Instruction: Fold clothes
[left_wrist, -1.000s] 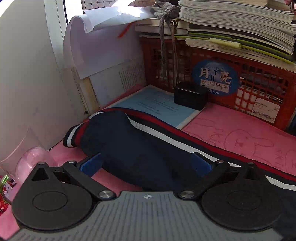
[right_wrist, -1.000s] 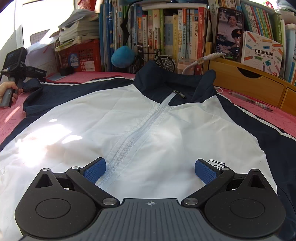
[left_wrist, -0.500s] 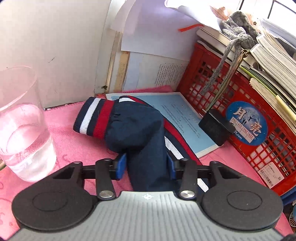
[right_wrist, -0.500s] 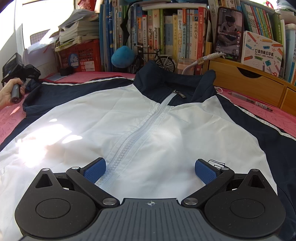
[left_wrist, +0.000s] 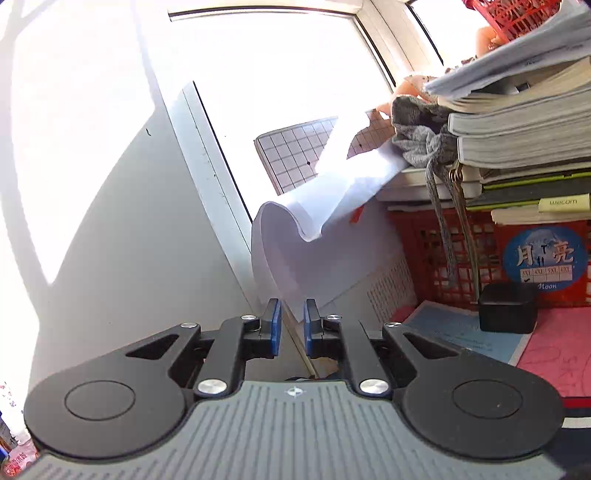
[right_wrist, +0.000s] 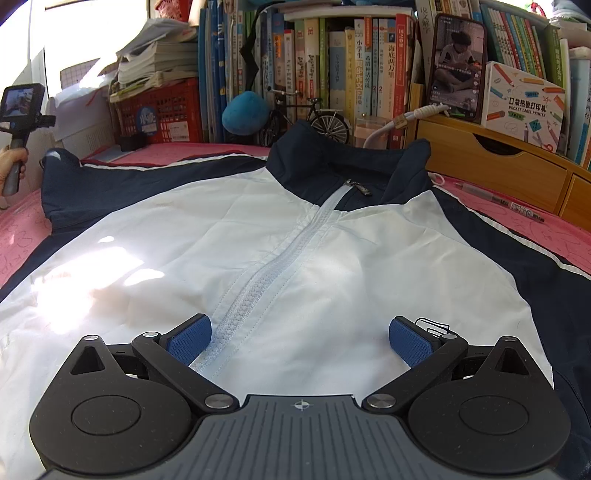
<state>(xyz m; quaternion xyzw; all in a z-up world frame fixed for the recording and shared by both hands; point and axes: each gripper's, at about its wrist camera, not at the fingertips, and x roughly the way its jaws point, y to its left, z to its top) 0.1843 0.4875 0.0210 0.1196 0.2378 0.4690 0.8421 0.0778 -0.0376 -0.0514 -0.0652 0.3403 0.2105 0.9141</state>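
**Left fingers pinched on the sleeve, right fingers spread over the jacket front**

In my right wrist view the jacket (right_wrist: 332, 258) lies flat, front up, filling the middle of the frame on the pink surface (right_wrist: 18, 229). Its white chest panels meet at a closed pale zipper (right_wrist: 258, 280), with the navy collar standing at upper centre. My right gripper (right_wrist: 299, 336) sits low over the white front near the bottom of the frame. Its fingers (right_wrist: 190, 338) are spread wide, one on either side of the zipper line, grasping nothing.

At the far left edge of that view I see the left hand (right_wrist: 13, 162) holding its unit upright. The navy sleeve (right_wrist: 74, 184) rises to a peak right beside it.

In the left wrist view my left gripper (left_wrist: 292, 328) points up towards a bright window and wall. Its fingers (left_wrist: 275, 328) are drawn almost together, with only a slim gap. A scrap of dark cloth shows at the root of that gap, so I read them as clenched on the sleeve. The pinch itself is mostly hidden.

To the right of frame a red basket (left_wrist: 424, 258) carries a stack of books (left_wrist: 517, 122). A small black box (left_wrist: 508, 308) sits in front of it, and curled white paper (left_wrist: 295, 258) hangs at centre.
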